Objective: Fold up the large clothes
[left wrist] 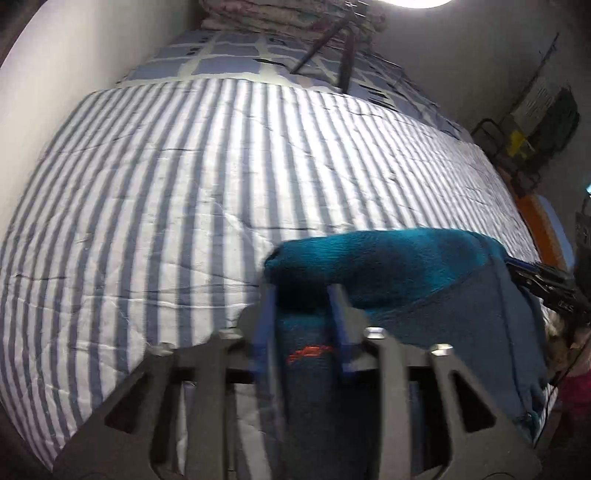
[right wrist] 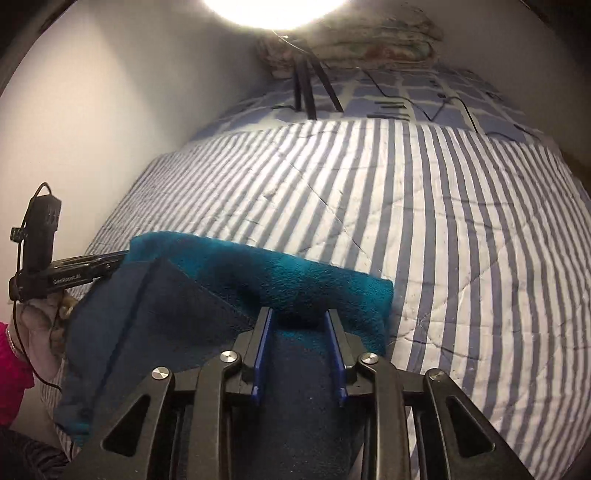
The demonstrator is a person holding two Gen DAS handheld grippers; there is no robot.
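Harsh glare from an overhead lamp (right wrist: 273, 11) (blown out), dim fisheye-bent edges, motion-blurred left-wrist foreground.

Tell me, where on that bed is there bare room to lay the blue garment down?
The striped quilt lies bare from the teal garment up to the checked bedding. Crowded at the head: tripod legs, cables, stacked blankets.

Left tool (left wrist: 304, 291) smeared by blur, garment (left wrist: 388, 266) running off the bottom edge, red mark (left wrist: 308, 354) unreadable, lamp (right wrist: 275, 11) cropped at the top
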